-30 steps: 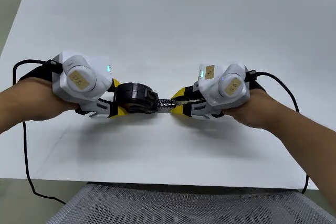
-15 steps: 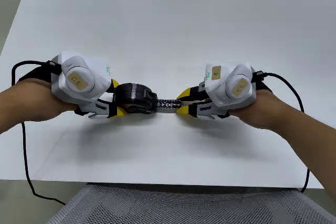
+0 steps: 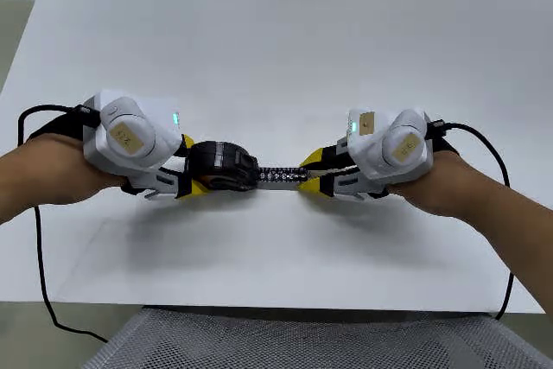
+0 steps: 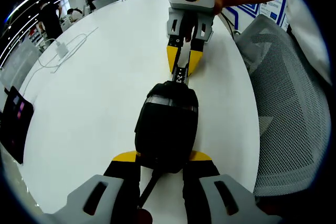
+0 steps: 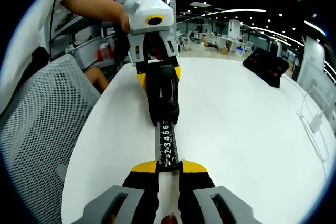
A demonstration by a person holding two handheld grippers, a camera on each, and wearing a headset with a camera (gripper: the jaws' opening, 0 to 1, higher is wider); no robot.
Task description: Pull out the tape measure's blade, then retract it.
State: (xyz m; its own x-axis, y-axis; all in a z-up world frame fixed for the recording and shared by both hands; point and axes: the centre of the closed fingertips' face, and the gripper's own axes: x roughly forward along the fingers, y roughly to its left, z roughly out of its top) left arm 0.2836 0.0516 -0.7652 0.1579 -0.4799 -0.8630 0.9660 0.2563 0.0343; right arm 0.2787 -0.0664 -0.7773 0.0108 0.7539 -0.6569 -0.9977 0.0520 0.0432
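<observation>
An open-plan workshop lies behind my long white workbench (image 3: 276,58), with a grey mesh chair (image 3: 285,339) at its near edge. My left gripper (image 3: 186,181) is clamped narrow around the black tape measure (image 3: 223,164), yellow-tipped jaws on either flank of the case, low over the bench's near side. My right gripper (image 3: 309,176) faces it, jaws pinched on the tip of the blade (image 5: 167,148). A short run of numbered blade spans the gap between case and right jaws. I judge this the pull-out step, early on. Next I should draw the right gripper straight away along the blade's line, holding the case firm so nothing twists or slips.
</observation>
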